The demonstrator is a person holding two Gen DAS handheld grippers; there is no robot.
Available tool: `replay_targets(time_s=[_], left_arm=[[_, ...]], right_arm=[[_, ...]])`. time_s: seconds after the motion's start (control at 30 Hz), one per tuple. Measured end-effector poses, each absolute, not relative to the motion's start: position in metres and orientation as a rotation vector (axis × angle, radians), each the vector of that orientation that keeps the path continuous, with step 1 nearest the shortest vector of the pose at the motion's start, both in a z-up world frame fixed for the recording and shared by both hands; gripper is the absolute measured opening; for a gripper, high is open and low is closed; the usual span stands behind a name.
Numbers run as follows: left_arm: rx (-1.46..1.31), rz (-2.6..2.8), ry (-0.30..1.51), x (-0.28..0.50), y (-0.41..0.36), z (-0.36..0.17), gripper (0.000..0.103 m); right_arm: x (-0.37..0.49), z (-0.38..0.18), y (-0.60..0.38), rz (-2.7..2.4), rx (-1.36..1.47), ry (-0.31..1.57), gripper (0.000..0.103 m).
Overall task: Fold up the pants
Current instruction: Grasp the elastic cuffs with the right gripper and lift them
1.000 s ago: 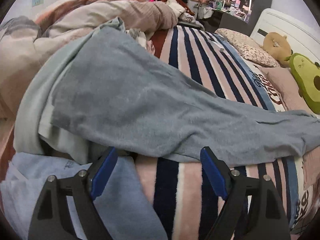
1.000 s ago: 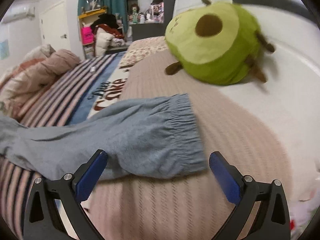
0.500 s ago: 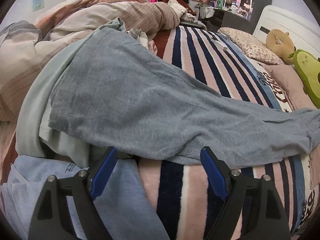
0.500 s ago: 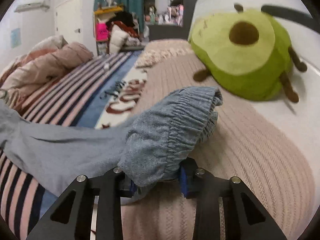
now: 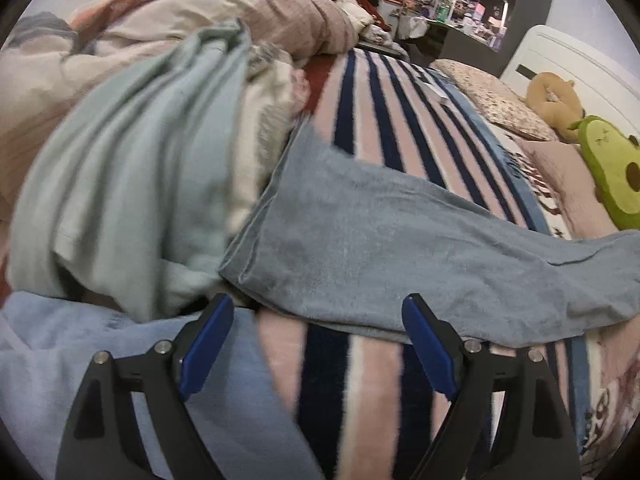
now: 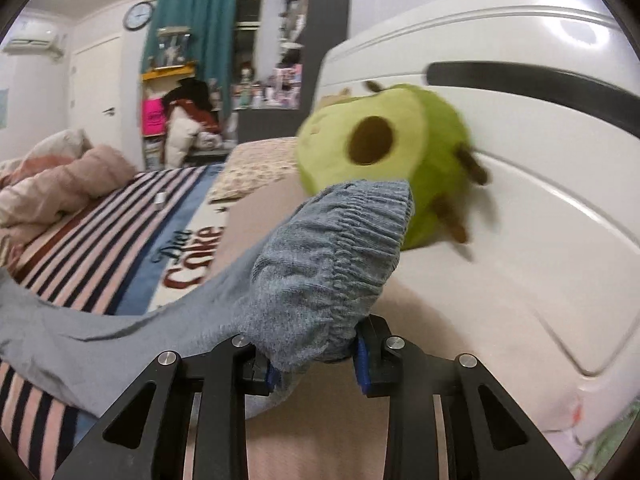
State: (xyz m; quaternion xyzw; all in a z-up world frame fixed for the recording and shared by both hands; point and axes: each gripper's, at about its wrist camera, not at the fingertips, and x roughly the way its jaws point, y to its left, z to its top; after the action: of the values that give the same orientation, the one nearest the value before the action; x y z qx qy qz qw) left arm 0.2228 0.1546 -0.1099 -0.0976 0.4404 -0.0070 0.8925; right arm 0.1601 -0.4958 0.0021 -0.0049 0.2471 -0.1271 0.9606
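Grey-blue pants (image 5: 380,248) lie stretched across the striped blanket (image 5: 384,128) on the bed, legs running off to the right. My left gripper (image 5: 318,344) is open and empty, just in front of the pants' near edge. My right gripper (image 6: 316,360) is shut on the elastic end of the pants (image 6: 328,264), lifted off the bed, with the cloth trailing down to the left.
A pale green garment (image 5: 132,184) and a crumpled pink duvet (image 5: 168,12) are heaped at the left. A light blue garment (image 5: 80,364) lies under my left gripper. A green avocado plush (image 6: 380,148) leans on the white headboard (image 6: 520,160).
My right gripper closed on the pants' elastic end and lifted it. The pants slid right off the pale green garment pile. My left gripper stayed open.
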Motion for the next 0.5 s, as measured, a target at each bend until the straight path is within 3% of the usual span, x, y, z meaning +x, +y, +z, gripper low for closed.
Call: replay_targets(time_s=[0.27, 0.5], left_arm=[[-0.315, -0.122, 1.040, 0.234, 0.133, -0.138, 0.084], [-0.304, -0.051, 1.042, 0.254, 0.123, -0.150, 0.084]], right_arm=[[0.154, -0.004, -0.490, -0.240, -0.029, 0.518, 0.023], [0.154, -0.004, -0.483, -0.236, -0.061, 0.498, 0.023]])
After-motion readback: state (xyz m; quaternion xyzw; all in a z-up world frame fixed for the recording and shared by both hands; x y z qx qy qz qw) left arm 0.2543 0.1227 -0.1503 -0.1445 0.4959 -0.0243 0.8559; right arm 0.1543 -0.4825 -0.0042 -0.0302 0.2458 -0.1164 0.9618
